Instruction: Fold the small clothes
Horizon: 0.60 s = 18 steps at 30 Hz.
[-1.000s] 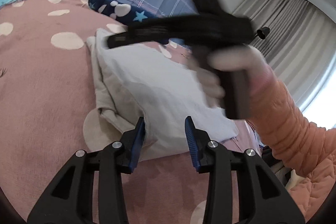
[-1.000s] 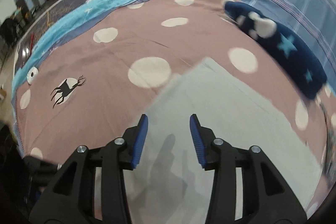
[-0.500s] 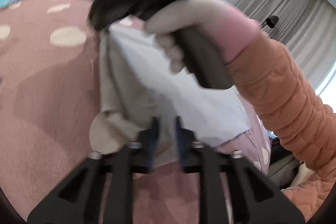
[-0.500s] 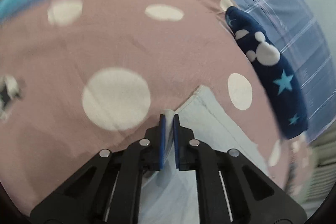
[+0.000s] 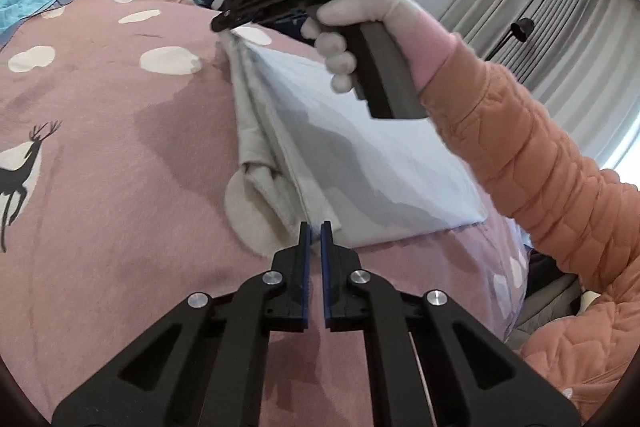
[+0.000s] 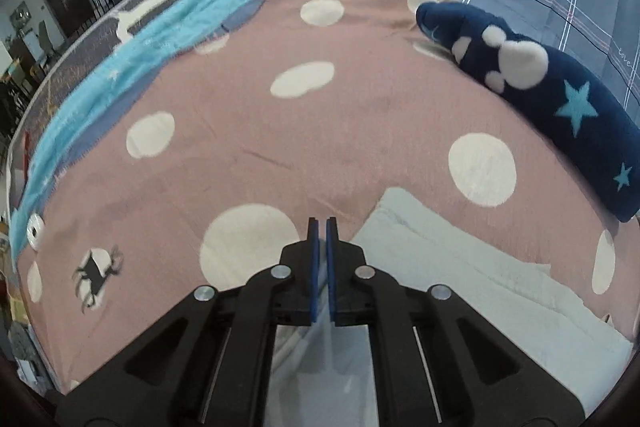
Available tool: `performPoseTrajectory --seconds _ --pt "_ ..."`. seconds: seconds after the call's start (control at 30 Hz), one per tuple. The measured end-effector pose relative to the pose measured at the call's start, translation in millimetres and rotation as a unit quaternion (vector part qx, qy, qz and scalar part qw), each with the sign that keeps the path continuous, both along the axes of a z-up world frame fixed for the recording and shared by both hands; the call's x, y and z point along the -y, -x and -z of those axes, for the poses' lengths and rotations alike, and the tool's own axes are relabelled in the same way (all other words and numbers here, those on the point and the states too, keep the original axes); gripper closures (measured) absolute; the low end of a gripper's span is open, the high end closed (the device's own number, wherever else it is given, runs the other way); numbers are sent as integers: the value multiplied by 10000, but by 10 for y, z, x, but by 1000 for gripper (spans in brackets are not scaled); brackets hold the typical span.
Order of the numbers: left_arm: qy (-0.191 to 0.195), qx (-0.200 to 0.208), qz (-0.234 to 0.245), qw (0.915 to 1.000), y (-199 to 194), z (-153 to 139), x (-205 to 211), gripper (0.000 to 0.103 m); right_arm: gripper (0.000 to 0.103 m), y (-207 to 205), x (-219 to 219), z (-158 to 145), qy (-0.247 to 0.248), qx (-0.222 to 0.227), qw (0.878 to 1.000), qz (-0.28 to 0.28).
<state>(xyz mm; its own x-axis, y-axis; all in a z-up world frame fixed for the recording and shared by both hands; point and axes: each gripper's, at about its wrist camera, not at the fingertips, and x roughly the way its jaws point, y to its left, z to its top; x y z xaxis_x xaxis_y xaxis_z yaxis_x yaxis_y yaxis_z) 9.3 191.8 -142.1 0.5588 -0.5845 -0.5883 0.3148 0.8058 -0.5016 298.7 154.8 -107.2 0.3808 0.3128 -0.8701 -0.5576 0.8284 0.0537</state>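
Both claws, left claw (image 5: 315, 233) and right claw (image 6: 321, 227), pinch soft pale folded cloth (image 5: 360, 155)

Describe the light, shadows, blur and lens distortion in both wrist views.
Left wrist view: daylight from the curtains, a grey shadow across the white garment, all sharp. Right wrist view: evenly lit, fisheye bulges the pink bedspread, slight softness near the blue blanket.

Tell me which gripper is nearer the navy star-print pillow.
Right. The right gripper pinches the white garment at its far corner, just short of the navy star-print pillow. The left gripper grips the garment's near edge, farther away.
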Motion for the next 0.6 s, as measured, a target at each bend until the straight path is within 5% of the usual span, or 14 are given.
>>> performPoseTrajectory --seconds 0.2,0.3,0.4,0.43,0.53,0.6 --pt "-185 26 -494 9986 52 -10 -229 94 96 168 197 -221 -400 291 9986 -185" --pt "-217 73 -863 9960 122 -46 -433 88 80 597 389 -430 -391 680 9951 -602" --pt "-213 131 -1345 9906 166 -85 -674 84 71 1266 555 -476 -442 567 9886 -1324" --pt "-181 139 -1472 9888 177 -95 -742 84 62 1499 571 -446 -367 600 9854 -1551" --pt "-48 190 -1796 9835 213 -135 -895 83 54 2309 468 -212 353 1047 9632 -2452" --pt "34 231 -1898 9815 242 -173 -932 82 52 2753 330 34 1277 1833 9319 -2858"
